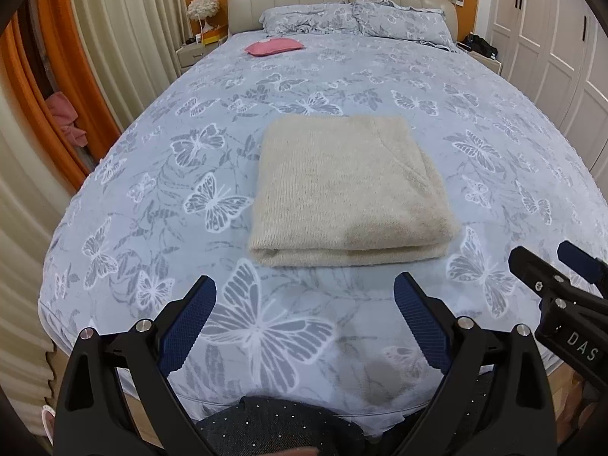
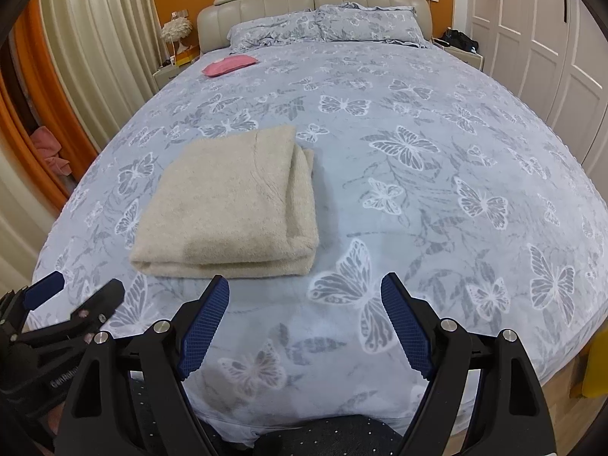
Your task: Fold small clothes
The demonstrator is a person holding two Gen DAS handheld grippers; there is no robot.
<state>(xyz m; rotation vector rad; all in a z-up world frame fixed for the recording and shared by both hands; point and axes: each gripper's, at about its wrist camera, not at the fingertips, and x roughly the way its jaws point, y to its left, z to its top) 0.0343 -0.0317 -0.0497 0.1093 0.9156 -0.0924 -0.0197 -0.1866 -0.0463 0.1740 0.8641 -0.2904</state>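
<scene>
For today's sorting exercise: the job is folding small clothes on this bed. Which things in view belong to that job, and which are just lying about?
Belongs to the job:
- folded beige garment on the bedspread
- left gripper, open and empty
- right gripper, open and empty

Just lying about:
- pink pouch near the pillows
- bedside lamp
- pink cloth by the curtains

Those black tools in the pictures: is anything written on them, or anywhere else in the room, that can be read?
"DAS": white letters on the body of the right tool, seen from the left wrist view; the word may run on out of view.
"GenRobo": small white letters on the body of the left tool, seen from the right wrist view; the end is cut off by the right tool in front.
Wall switches beside the headboard: too small to read.
Nothing else bears text.
</scene>
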